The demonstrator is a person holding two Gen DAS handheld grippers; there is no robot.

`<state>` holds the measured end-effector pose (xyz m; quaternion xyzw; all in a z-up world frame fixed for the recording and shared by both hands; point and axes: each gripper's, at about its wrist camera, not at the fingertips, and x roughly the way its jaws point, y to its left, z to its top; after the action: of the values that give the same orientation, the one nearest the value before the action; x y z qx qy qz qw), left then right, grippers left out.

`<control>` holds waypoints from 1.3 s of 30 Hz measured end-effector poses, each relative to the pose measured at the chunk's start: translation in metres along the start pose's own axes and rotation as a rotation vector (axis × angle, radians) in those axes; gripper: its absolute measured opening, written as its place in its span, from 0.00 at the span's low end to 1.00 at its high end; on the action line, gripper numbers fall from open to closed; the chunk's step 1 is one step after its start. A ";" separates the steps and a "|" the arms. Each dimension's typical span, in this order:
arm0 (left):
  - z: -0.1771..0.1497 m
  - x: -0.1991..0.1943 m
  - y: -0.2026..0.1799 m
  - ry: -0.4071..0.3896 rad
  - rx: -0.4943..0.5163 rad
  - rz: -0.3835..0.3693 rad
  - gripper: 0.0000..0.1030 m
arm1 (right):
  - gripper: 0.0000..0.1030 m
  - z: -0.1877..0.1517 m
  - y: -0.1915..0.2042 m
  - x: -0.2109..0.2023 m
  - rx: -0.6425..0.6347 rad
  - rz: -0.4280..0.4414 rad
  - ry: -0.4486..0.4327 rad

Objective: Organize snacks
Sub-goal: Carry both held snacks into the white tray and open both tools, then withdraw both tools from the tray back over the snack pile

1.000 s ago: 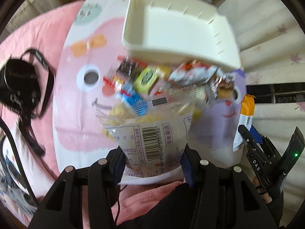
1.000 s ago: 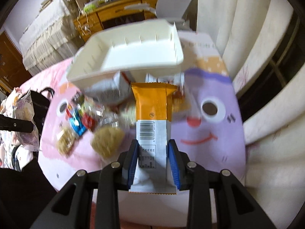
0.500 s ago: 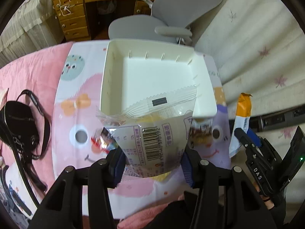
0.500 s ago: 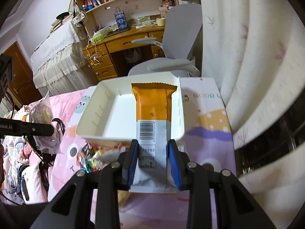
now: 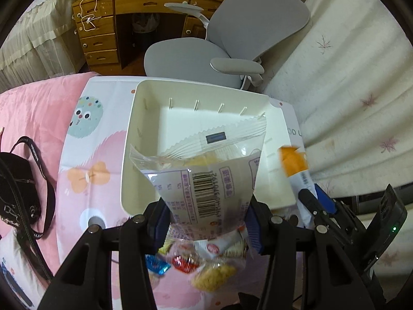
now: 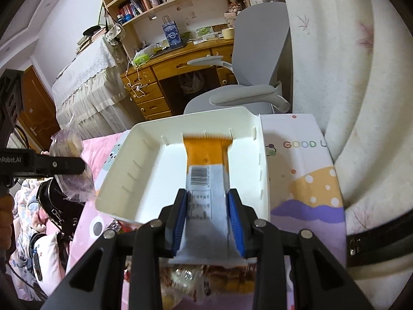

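Note:
My left gripper [image 5: 206,217] is shut on a clear and white snack bag [image 5: 204,170] with a barcode, held over the near edge of a white plastic bin [image 5: 144,118]. My right gripper [image 6: 206,217] is shut on an orange and white snack packet [image 6: 206,165], whose orange end reaches over the same white bin [image 6: 144,155]. In the left wrist view the orange packet [image 5: 294,162] and the right gripper [image 5: 320,206] appear at the right. The left gripper [image 6: 64,166] with its bag [image 6: 69,165] shows at the left of the right wrist view. Nothing lies inside the bin.
Several loose wrapped snacks [image 5: 201,266] lie on the cartoon-printed sheet [image 5: 85,160] below the grippers. A black bag with a strap [image 5: 18,193] sits at the left. A grey office chair [image 5: 232,44] and a wooden desk [image 5: 108,25] stand beyond the bin; curtains [image 5: 348,90] hang on the right.
Both grippers have moved forward with their packets, from above the snack pile to over the white bin. The views tilted up, bringing the chair and desk into sight.

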<state>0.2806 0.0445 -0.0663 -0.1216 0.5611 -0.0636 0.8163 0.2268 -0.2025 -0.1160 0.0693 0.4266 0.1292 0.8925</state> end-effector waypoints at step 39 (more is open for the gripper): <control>-0.090 -0.028 0.047 -0.032 -0.102 0.144 0.69 | 0.50 -0.038 -0.030 -0.002 0.309 0.125 0.245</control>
<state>0.1848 0.0847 -0.0840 -0.1233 0.5579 0.0261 0.8203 0.2011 -0.2310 -0.1453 0.2153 0.5416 0.1248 0.8029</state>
